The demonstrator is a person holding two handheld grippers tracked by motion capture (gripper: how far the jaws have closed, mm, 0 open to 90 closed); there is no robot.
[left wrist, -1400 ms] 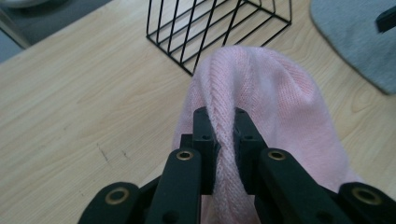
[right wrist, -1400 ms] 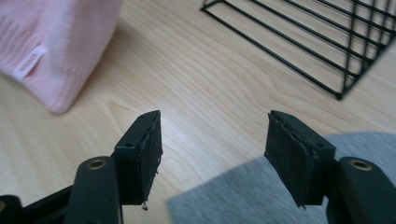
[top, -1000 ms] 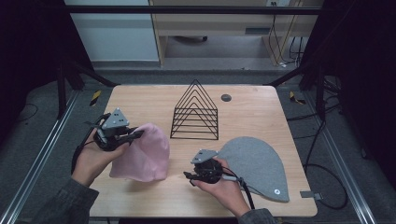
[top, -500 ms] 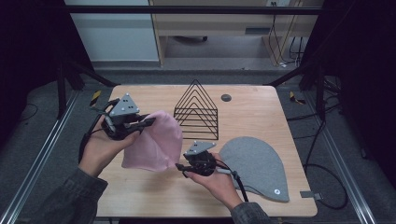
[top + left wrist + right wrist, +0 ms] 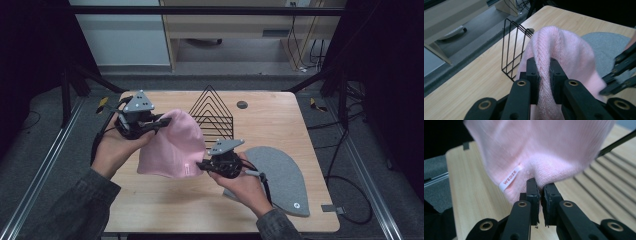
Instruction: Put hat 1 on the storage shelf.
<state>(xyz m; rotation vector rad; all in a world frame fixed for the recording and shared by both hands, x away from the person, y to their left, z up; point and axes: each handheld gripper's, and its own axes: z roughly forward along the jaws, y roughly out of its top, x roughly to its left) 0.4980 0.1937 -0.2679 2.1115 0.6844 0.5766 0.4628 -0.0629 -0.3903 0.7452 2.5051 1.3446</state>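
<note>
The table (image 5: pixel 165 205) is a pale wooden top on which a black wire rack (image 5: pixel 214 114) stands upright toward the far side, with a small dark disc (image 5: pixel 242 104) lying just beyond it. A grey hat (image 5: pixel 280 175) lies flat on the near right part of the top, partly under the person's right forearm. The pink knitted hat (image 5: pixel 172 145) is held above the table, between the near left of the rack and the grey hat, stretched between the two tools; whether its lower edge touches the wood cannot be told from the high view. The left gripper (image 5: pixel 156 125) is closed on a ridge of knit at the crown end, the fabric being pinched tightly between its pads (image 5: pixel 534 75) in the left gripper view. The right gripper (image 5: pixel 201 164) has just been closing, and in the right gripper view its jaws are nearly together on a fold at the brim edge, beside a small white label (image 5: pixel 509 178) reading WEDZE. The step in hand is judged to be the lifting of the pink hat, with a hold secured at both ends. The next move is judged to call for the hat to be carried toward the rack or laid out flat, with both grips kept firm and the two hands moved together so that the knit is not pulled out of the thinner brim hold. The wires of the rack should be cleared, as loose knit could snag there.
</note>
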